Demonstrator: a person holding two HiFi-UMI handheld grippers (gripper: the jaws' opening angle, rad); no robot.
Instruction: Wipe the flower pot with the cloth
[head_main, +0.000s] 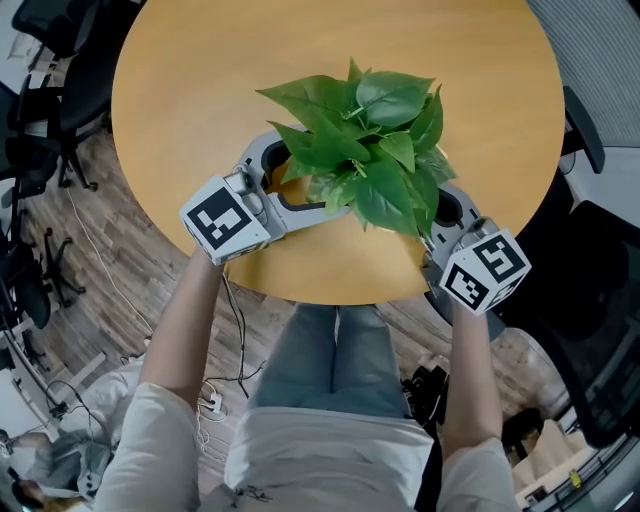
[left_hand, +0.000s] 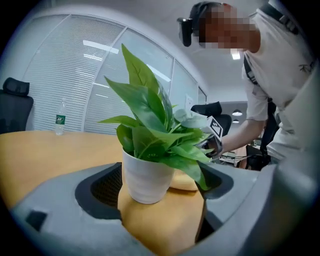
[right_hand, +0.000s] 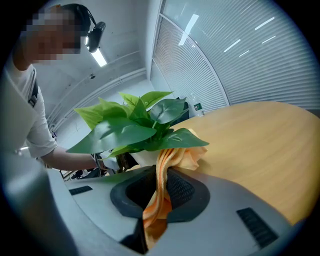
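Observation:
A white ribbed flower pot (left_hand: 146, 177) with a leafy green plant (head_main: 365, 135) stands near the front edge of the round wooden table (head_main: 200, 60). My left gripper (head_main: 305, 178) is open. Its jaws reach around the pot from the left, the left pad close to the pot wall and a gap on the other side (left_hand: 160, 182). An orange cloth (right_hand: 182, 155) is pinched in my right gripper (right_hand: 161, 180), which is shut on it. The cloth bunches against the pot's right side (left_hand: 185, 181) under the leaves. In the head view the leaves hide the pot and the right gripper's (head_main: 432, 215) jaws.
A water bottle (left_hand: 60, 125) stands far back on the table. Black office chairs (head_main: 40, 100) sit on the floor to the left, another (head_main: 590, 330) to the right. Cables (head_main: 225, 385) lie on the floor by the person's legs. Window blinds (left_hand: 65, 75) are behind the table.

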